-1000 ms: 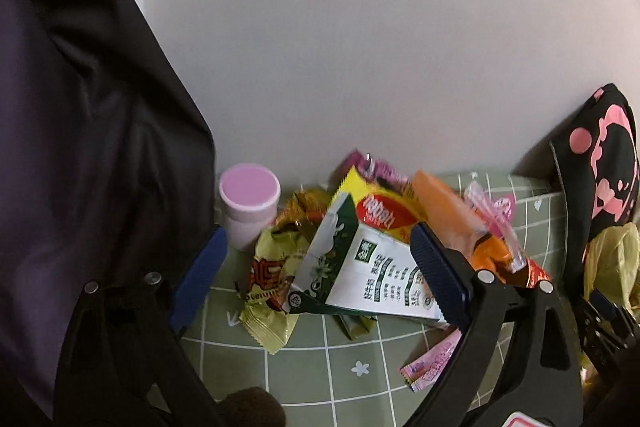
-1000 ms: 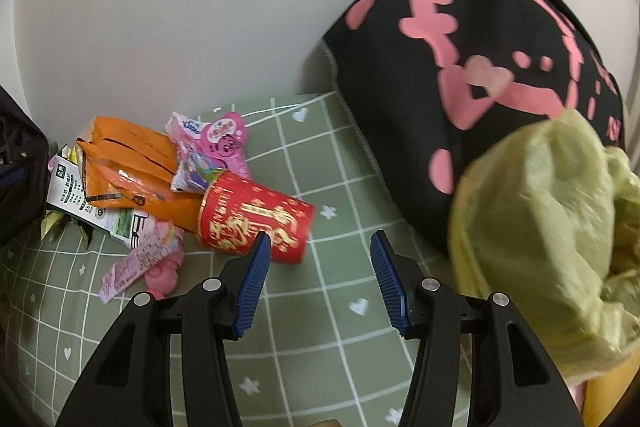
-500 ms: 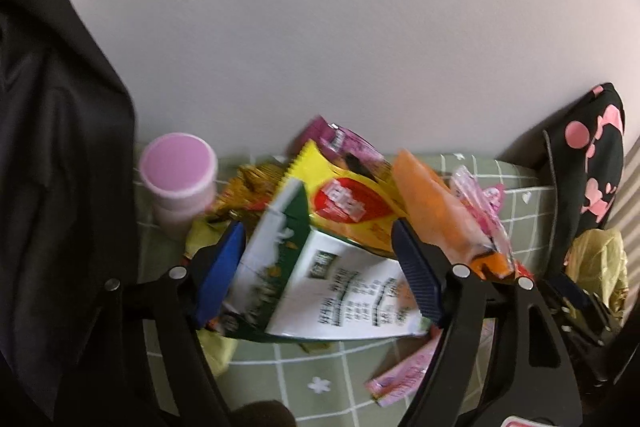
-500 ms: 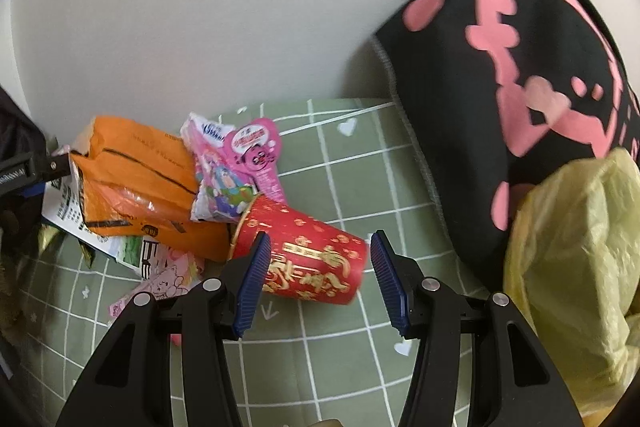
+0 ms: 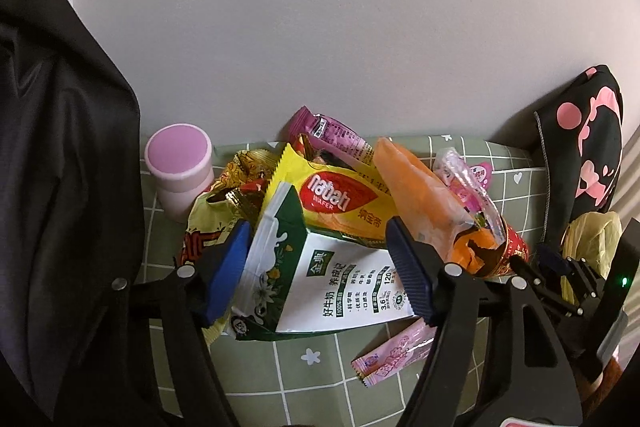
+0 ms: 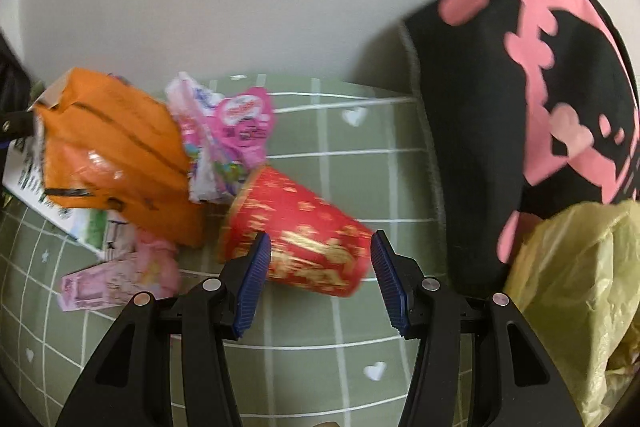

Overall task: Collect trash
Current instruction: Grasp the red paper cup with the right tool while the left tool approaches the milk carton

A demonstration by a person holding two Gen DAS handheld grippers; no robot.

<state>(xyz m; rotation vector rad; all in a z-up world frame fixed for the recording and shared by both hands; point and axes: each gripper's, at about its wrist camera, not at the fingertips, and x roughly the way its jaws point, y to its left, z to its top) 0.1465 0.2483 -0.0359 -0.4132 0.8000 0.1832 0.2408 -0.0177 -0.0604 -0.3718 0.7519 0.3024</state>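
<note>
Red cup (image 6: 298, 231) between spread right claw (image 6: 320, 281)

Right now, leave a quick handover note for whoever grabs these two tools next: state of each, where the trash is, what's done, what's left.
Left tool: open, fingers either side of the white-and-green milk pouch, not yet closed on it.
Right tool: open, straddling the red paper cup, which lies on its side; no grip yet.
Trash: yellow wafer wrapper, orange bag and pink wrappers are piled on the green grid mat by the wall. A pink-lidded jar stands at the pile's left. A yellow plastic bag sits at right.
Done: nothing visibly collected.
Left: close on the pouch and cup, then gather the rest.
</note>
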